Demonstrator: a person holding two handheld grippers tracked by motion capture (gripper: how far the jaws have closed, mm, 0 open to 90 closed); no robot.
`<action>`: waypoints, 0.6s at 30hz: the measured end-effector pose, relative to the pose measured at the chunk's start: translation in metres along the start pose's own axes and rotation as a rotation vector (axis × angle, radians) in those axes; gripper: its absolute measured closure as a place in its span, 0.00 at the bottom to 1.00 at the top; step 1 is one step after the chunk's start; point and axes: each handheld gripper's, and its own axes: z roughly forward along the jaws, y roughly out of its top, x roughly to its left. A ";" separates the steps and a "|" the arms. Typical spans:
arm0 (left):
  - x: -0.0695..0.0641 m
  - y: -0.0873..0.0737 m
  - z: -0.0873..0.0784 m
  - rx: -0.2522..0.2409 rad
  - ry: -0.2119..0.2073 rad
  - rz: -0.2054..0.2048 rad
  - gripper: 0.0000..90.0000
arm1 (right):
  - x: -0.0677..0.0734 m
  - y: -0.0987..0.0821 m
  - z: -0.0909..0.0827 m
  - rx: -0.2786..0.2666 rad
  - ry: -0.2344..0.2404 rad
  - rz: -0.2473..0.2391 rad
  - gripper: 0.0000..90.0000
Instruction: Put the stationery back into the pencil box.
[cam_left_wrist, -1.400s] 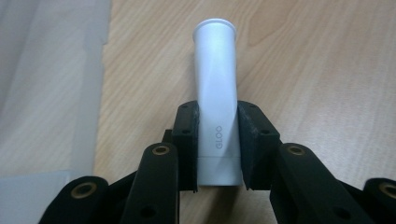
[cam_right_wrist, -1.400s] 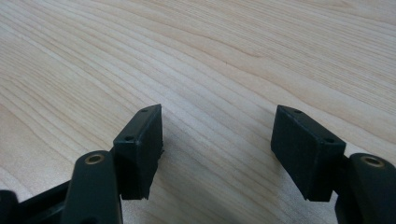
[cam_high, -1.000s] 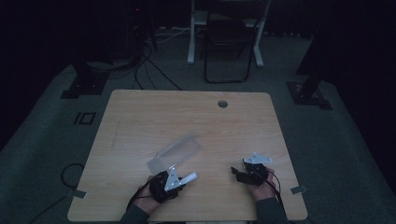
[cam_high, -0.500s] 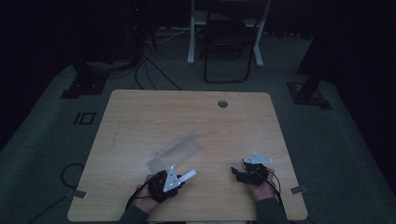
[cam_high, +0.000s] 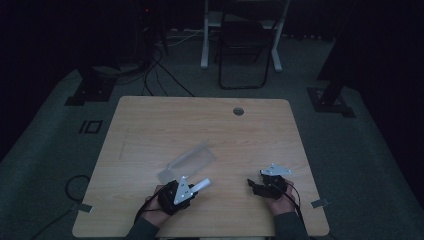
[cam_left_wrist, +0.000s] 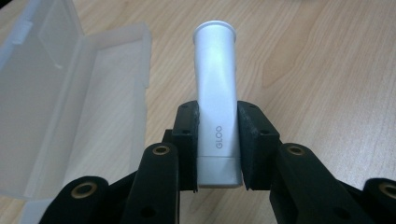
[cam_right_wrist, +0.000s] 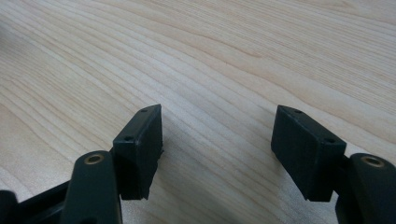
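Between left tongs (cam_left_wrist: 218, 149): white tube (cam_left_wrist: 216, 93), flared end, "GLOO" lettering

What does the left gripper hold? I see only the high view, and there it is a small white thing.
Observer: A white tube, clamped near its flat end between the left gripper's pads.
Operator: Is there any text on it?
Observer: Yes, "GLOO" is printed along the tube, close to the grip.
Operator: And the clear box beside it, is it open?
Observer: The box lies open on the table, its lid folded back, with nothing visible inside.
Operator: Does the right gripper hold something?
Observer: No, the right gripper has its jaws wide apart over bare wood.
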 end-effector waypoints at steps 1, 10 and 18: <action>0.001 0.001 -0.001 -0.001 0.003 0.001 0.79 | 0.000 0.000 0.000 0.000 0.000 0.000 0.38; 0.005 0.006 -0.005 -0.017 0.021 0.008 0.79 | 0.000 0.000 0.000 0.000 0.001 0.000 0.37; 0.009 0.011 -0.008 -0.032 0.029 0.021 0.79 | 0.000 0.000 0.000 0.000 0.001 0.000 0.37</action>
